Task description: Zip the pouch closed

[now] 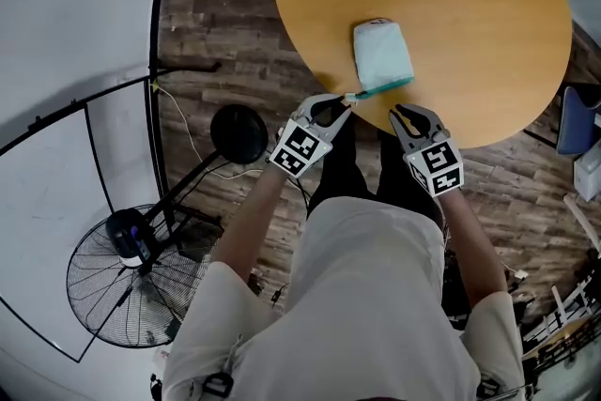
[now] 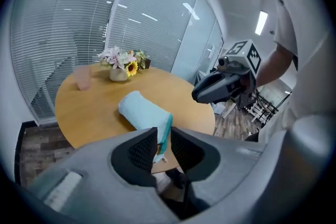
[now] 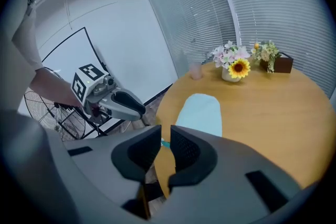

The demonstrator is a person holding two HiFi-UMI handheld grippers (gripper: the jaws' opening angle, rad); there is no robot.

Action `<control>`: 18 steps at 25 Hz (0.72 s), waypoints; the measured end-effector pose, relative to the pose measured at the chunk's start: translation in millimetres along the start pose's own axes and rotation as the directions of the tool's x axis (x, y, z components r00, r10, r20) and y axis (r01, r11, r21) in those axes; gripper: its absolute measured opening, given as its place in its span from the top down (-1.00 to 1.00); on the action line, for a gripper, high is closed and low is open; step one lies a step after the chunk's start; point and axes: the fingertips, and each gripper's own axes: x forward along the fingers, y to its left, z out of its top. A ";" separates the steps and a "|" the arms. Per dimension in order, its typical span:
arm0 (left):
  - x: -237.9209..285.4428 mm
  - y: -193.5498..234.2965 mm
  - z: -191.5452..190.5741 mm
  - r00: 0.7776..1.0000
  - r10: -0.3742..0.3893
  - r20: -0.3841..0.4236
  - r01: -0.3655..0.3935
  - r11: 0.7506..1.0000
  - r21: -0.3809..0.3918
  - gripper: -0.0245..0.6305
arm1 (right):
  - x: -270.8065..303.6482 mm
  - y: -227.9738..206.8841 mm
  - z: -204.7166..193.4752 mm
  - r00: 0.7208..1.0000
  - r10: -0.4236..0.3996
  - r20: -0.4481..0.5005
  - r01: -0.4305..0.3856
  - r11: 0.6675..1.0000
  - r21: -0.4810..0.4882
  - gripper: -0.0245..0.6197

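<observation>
Zipping is barely starting, as I am judging it. The light blue pouch (image 1: 382, 53) is lying flat on the round wooden table (image 1: 488, 33) at my 12 o'clock, with its teal zip edge (image 1: 385, 88) facing me along the near rim. My left gripper (image 1: 340, 106) is pinching that edge's 9 o'clock corner, its jaws pressing almost together on the teal end. My right gripper (image 1: 402, 115) is hovering just off the table rim at the 3 o'clock end. Its jaws are nearly together and gripping nothing, apart from the pouch. I am not making out the slider, so I cannot tell how much zip is closed. Finding the slider and pulling it along seem to be what is left.
</observation>
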 end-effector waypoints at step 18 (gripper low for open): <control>60.2 9.9 -84.9 0.949 -0.088 -0.302 0.160 0.962 0.222 0.67 | 77.3 14.1 -75.4 0.990 0.072 -0.124 -0.058 0.992 0.114 0.76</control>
